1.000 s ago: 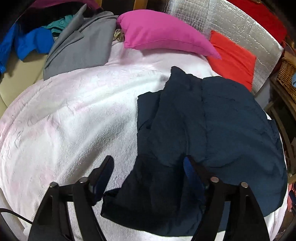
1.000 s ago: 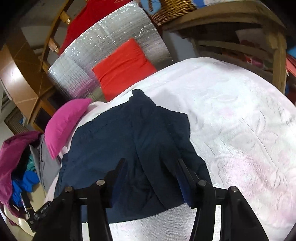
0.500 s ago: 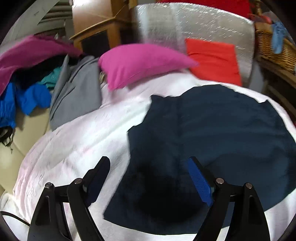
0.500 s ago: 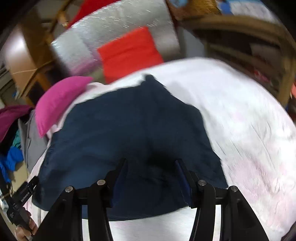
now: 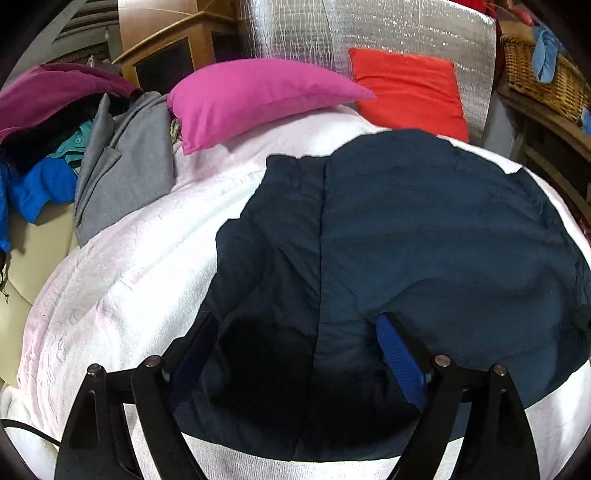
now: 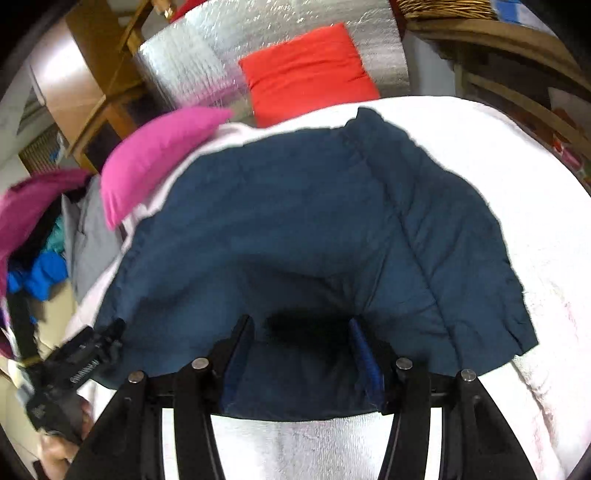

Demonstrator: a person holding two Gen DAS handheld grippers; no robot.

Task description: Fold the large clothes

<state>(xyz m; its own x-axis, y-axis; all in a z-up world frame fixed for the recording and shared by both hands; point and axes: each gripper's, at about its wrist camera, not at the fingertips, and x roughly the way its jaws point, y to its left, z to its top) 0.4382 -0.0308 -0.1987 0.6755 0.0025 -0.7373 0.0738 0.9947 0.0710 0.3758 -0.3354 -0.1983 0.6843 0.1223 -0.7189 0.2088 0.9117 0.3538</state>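
Note:
A large navy quilted garment [image 5: 424, 229] lies spread on a white blanket [image 5: 122, 266]; it also shows in the right wrist view [image 6: 295, 221]. My left gripper [image 5: 295, 325] is open, its fingers wide apart, low over the garment's near left edge. My right gripper [image 6: 301, 328] is open too, jaws astride the garment's near hem. The left gripper's body [image 6: 77, 373] shows at the lower left of the right wrist view, beside the garment's left edge. Neither gripper holds cloth.
A pink pillow [image 5: 258, 96] and a red cushion [image 5: 406, 92] lie at the back against a silver foil panel [image 5: 369, 29]. A grey coat [image 5: 125, 166] and a pile of blue and maroon clothes [image 5: 40, 155] sit at the left. A wicker basket [image 5: 543, 62] is at the right.
Both grippers have dropped lower and closer to the garment's near edge. The folded-over left flap now lies flatter and the garment looks more spread out.

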